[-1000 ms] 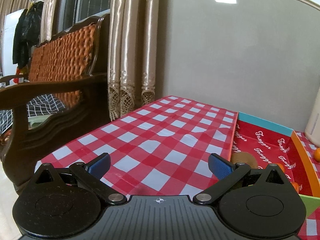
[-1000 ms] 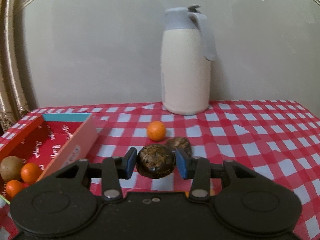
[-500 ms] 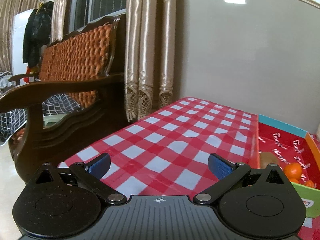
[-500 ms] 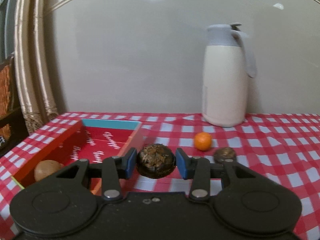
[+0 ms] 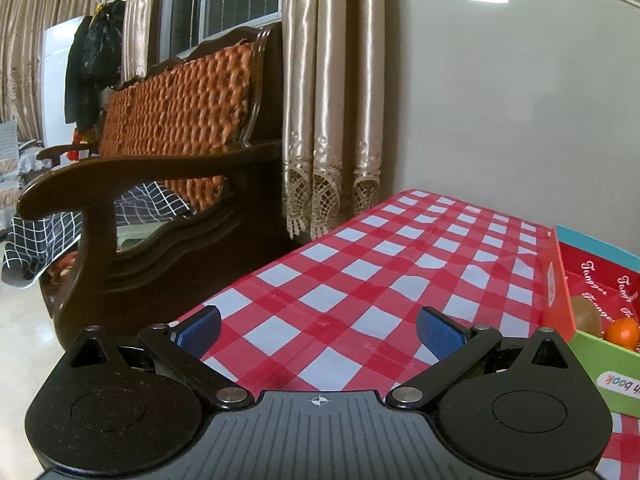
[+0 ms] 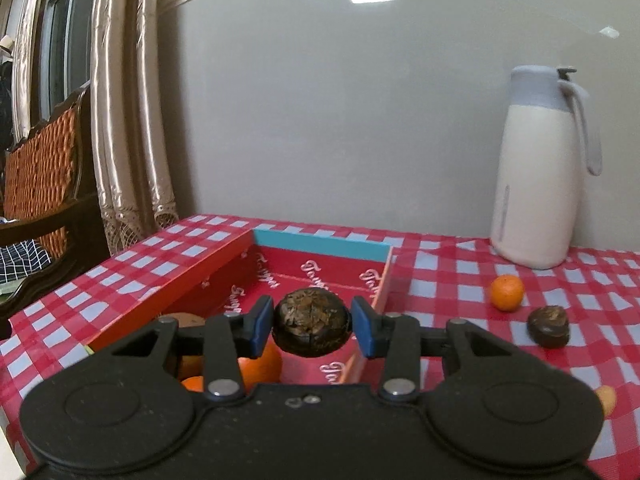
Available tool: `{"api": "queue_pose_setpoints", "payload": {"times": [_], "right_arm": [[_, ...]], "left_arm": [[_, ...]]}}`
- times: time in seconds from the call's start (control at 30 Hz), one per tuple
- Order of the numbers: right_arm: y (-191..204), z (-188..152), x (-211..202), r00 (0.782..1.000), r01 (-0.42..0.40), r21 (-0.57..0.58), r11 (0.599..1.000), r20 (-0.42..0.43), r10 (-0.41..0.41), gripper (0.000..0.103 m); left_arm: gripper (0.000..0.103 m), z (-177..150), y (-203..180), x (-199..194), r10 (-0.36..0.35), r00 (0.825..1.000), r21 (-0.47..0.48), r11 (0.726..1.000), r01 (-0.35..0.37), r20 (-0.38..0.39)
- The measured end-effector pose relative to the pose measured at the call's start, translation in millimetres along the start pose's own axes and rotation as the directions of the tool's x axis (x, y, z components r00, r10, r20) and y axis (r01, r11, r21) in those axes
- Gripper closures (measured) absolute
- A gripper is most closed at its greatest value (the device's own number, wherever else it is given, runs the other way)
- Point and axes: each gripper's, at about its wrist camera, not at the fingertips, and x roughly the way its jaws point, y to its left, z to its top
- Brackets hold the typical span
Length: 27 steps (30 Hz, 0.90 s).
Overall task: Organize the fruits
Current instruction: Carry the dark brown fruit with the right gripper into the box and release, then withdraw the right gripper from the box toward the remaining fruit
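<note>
The right gripper (image 6: 312, 326) holds a dark, scaly round fruit (image 6: 312, 322) between its two blue pads – both pads press on its sides. The fruit hangs above the red box (image 6: 320, 268), over the part near its right wall. Inside the box, under the gripper, lie some oranges (image 6: 260, 366) and a brown kiwi (image 6: 184, 320), partly hidden by the gripper body.

On the checked cloth (image 6: 440, 280), right of the box, an orange (image 6: 506, 292) and another dark fruit (image 6: 549, 326) lie near each other but not touching. A white jug (image 6: 540, 184) stands behind them by the wall.

The left gripper (image 5: 318, 330) is open wide with nothing between the pads – it is over the cloth, left of the box (image 5: 560, 280). From that side a kiwi (image 5: 586, 316) and an orange (image 5: 622, 334) show in the box, touching. A wooden bench (image 5: 160, 160) stands past the table edge.
</note>
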Motion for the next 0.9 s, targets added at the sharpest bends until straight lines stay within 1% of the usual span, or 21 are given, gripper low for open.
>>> {"api": "queue_pose_setpoints", "payload": {"times": [0.17,0.2,0.23,0.27,0.33,0.47,0.5,0.57,0.67,0.77,0.9], "right_arm": [[4,-6,7,0.999,0.034,-0.024,0.999,-0.014,-0.034,0.060],[3,-6,5,0.999,0.034,-0.021,0.999,-0.008,-0.034,0.056],[2,-6,2,0.999,0.043,-0.016,0.999,0.002,-0.043,0.044],[0,-5,-2,0.998,0.053,-0.012,0.999,0.021,-0.052,0.037],[-4,-4,-6,0.997,0.068,-0.007,0.998,0.038,-0.067,0.033],[-20,-3,-16,0.993,0.103,0.038,0.994,0.054,-0.105,0.015],[-26,-3,-19,0.992,0.109,0.054,0.993,0.058,-0.112,0.014],[-37,-3,-23,0.990,0.126,0.083,0.989,0.061,-0.131,0.008],[-50,-4,-28,0.985,0.158,0.098,0.983,0.056,-0.164,0.003],[-63,-6,-33,0.982,0.179,0.102,0.979,0.045,-0.184,0.000],[-76,-9,-43,0.973,0.224,0.085,0.971,0.042,-0.228,0.000]], "left_arm": [[0.000,-1,4,1,0.002,1.000,-0.007,1.000,-0.002,-0.004],[0.000,-1,4,0,0.002,1.000,-0.008,1.000,-0.002,-0.003],[0.000,-1,3,0,0.000,1.000,-0.009,1.000,0.000,-0.003],[0.000,0,2,1,-0.002,1.000,-0.009,1.000,0.002,-0.004],[0.000,0,1,0,-0.008,1.000,-0.010,1.000,0.008,0.000],[0.000,1,-5,-4,-0.026,1.000,-0.007,1.000,0.026,0.003],[0.000,1,-7,-4,-0.031,1.000,-0.007,0.999,0.031,0.004],[0.000,2,-12,-7,-0.041,0.999,-0.007,0.999,0.041,0.006],[0.000,2,-20,-11,-0.058,0.998,-0.003,0.998,0.058,0.011],[0.000,2,-32,-15,-0.077,0.997,0.003,0.997,0.077,0.011],[0.000,3,-48,-21,-0.105,0.994,0.010,0.994,0.104,0.016]]}}
